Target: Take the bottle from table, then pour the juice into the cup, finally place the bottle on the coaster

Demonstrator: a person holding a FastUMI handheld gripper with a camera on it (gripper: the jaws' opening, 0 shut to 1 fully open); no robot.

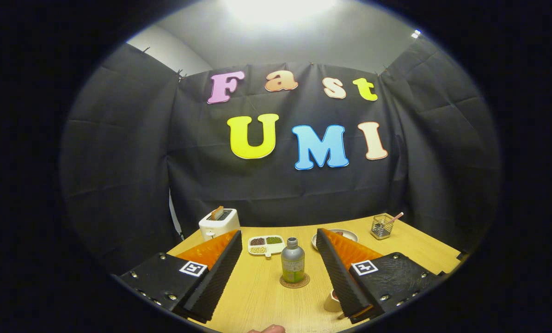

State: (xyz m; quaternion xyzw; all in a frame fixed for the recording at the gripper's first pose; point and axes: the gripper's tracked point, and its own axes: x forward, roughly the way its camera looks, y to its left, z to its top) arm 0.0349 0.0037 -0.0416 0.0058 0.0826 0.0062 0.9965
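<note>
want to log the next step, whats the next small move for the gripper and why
Probably ease the gripper straight back. Its fingers are spread wide apart, the bottle stands upright on the coaster between them untouched, and the cup sits close by the right finger, so placing looks done.

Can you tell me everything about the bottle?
The bottle is small, with a silvery, metal-looking body, a narrow neck, a grey cap still on, and a green-yellow label low down. It stands upright on a round brown coaster on the wooden table, between the open tool's fingers, which do not touch it.
</note>
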